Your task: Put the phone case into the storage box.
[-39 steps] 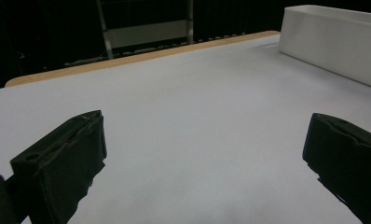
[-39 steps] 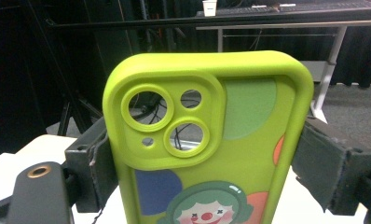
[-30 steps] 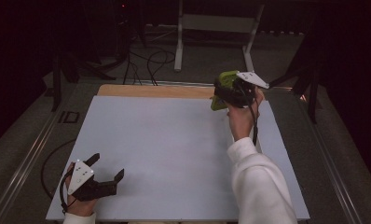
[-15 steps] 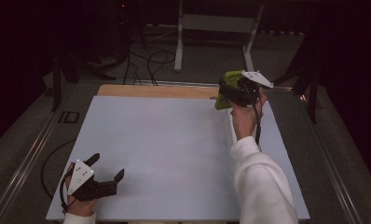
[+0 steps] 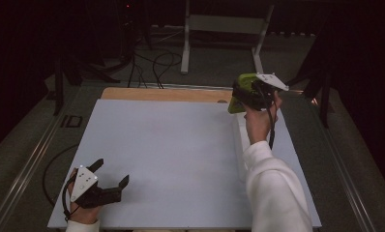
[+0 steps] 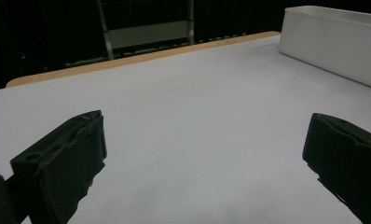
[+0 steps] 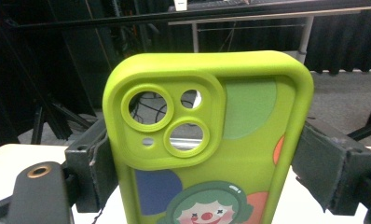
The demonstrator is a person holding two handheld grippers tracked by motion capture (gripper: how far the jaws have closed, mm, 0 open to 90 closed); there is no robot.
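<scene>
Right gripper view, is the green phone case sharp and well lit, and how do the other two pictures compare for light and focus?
Right gripper view: the green phone case is sharp and evenly lit, the room behind dim. High view: the white table is bright, its surroundings nearly black. Left gripper view: the near black jaws are soft and underexposed, with no glare on the table.

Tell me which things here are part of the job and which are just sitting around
In use:
- green phone case, clamped in the right gripper
- long white tray under that hand, probably

Just there:
- left gripper, open, resting on the white tabletop
- metal stand beyond the table
- floor cables
</scene>
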